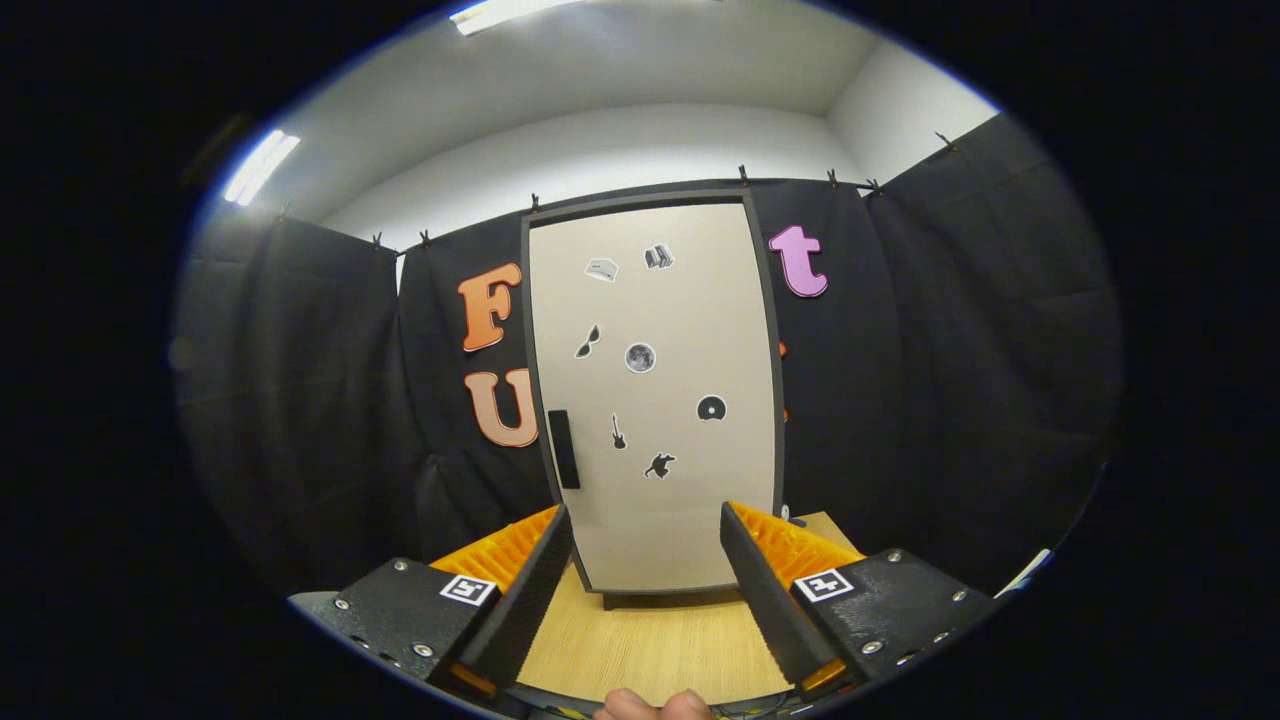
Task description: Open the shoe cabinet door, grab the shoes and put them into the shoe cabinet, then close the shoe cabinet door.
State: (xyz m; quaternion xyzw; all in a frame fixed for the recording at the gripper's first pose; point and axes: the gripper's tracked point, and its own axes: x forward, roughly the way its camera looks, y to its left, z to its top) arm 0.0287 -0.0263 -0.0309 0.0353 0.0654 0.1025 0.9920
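The shoe cabinet (655,400) stands upright on a wooden table (650,640), straight ahead of my fingers. Its pale door is shut, framed in dark grey, with several small stickers on it. A dark vertical handle (564,449) sits on the door's left edge, about halfway down. My gripper (645,525) is open, its two fingers spread wide with nothing between them, pointing at the lower part of the door and a short way from it. I see no shoes.
Black cloth walls close in behind and on both sides of the cabinet. A light wood tabletop stretches between my fingers and the cabinet's foot. A person's fingertips (655,705) peek in just below the gripper.
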